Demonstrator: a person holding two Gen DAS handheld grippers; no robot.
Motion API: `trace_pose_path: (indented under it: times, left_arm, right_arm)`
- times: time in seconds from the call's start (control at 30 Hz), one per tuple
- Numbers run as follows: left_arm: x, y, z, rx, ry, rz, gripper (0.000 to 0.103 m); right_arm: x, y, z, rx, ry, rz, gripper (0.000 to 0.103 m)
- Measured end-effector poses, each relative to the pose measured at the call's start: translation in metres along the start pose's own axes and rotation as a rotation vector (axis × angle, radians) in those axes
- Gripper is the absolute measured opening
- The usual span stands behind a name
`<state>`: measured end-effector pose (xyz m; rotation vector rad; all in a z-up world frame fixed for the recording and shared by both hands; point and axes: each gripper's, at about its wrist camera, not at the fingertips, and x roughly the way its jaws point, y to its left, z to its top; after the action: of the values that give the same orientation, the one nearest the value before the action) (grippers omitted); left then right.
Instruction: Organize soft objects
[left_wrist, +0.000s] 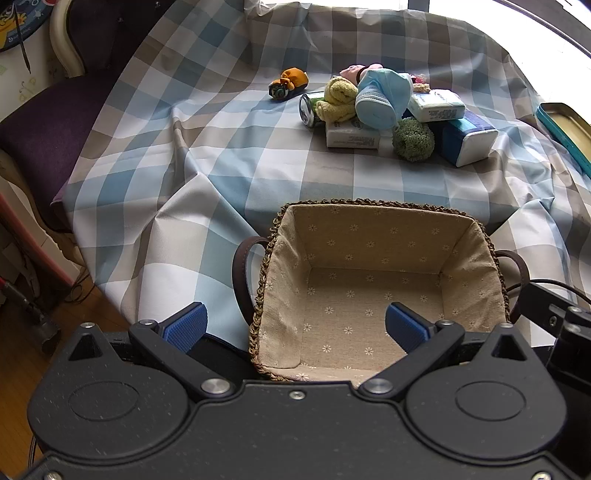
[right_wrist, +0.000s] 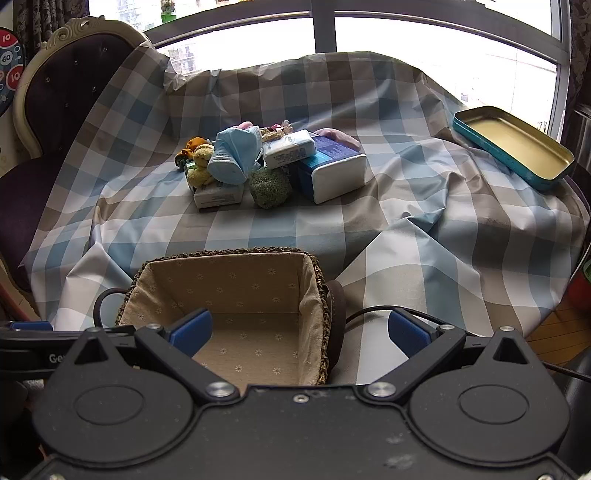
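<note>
A woven basket with a beige flowered lining stands empty at the near edge of the checked cloth; it also shows in the right wrist view. Farther back lies a pile: a yellow towel, a light blue mask bundle, a green scrubby ball, tissue packs and a can. An orange soft toy lies apart on the left. The pile shows in the right wrist view with the mask bundle and green ball. My left gripper and right gripper are open and empty over the basket.
A teal metal tin lies at the far right on the cloth. A purple chair stands at the left. The cloth is wrinkled and hangs over the near left edge. A window is behind.
</note>
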<state>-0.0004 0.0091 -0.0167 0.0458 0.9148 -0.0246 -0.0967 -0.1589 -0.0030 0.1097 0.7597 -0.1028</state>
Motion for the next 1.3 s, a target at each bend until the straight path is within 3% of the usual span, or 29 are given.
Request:
trace_pose_path:
  times: [1.3]
  left_arm:
    - [0.007, -0.003, 0.010, 0.001, 0.005, -0.034, 0.099]
  right_arm:
    - [0.020, -0.001, 0.004, 0.010, 0.066, 0.057, 0.102]
